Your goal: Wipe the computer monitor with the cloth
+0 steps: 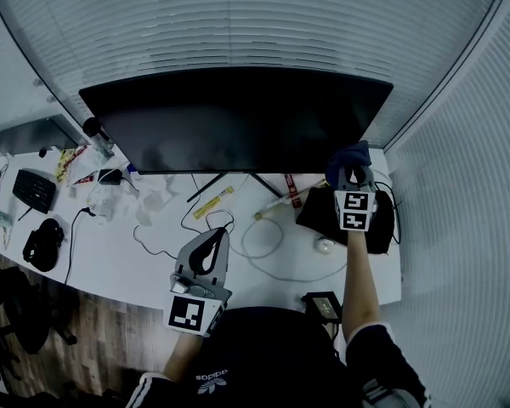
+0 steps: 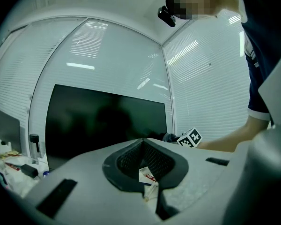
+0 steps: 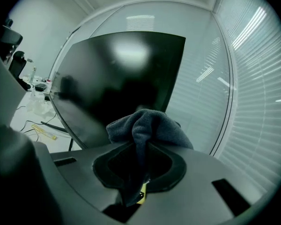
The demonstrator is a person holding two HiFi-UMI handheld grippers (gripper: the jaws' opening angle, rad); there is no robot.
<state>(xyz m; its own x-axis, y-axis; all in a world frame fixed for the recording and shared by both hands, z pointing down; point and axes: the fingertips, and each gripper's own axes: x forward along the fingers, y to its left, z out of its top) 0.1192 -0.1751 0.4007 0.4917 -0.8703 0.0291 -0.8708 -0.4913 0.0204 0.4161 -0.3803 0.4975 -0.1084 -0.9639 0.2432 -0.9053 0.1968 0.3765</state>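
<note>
Two tongs are at work over a white worktop [image 1: 123,257]: the right tongs [image 3: 141,150] are clenched on a dark grey cloth [image 3: 149,124], whose bunched folds rise above the pinched jaws while a tail hangs down between them. The person's bare right forearm [image 1: 357,279] reaches forward and holds the cloth up at the lower right corner of the computer monitor [image 1: 238,117]; whether the fabric touches the glass cannot be told. The left tongs [image 1: 213,235] are held low and near the person's body, well apart from the screen, with jaws pressed together and nothing between them. The wide black monitor is dark and stands on thin splayed legs [image 1: 238,182] near the back of the worktop. Loose white cables [image 1: 263,246] coil in front of it, a small white mouse [image 1: 325,246] lies beside a black bag [image 1: 379,224] under the right tongs, and a yellow strip [image 1: 211,204] rests near the stand. Farther left are a black keypad [image 1: 34,190], a black headset-like object [image 1: 42,243] and a second, smaller screen [image 1: 34,134]. White slatted blinds [image 1: 238,15] cover the walls behind and to the right
</note>
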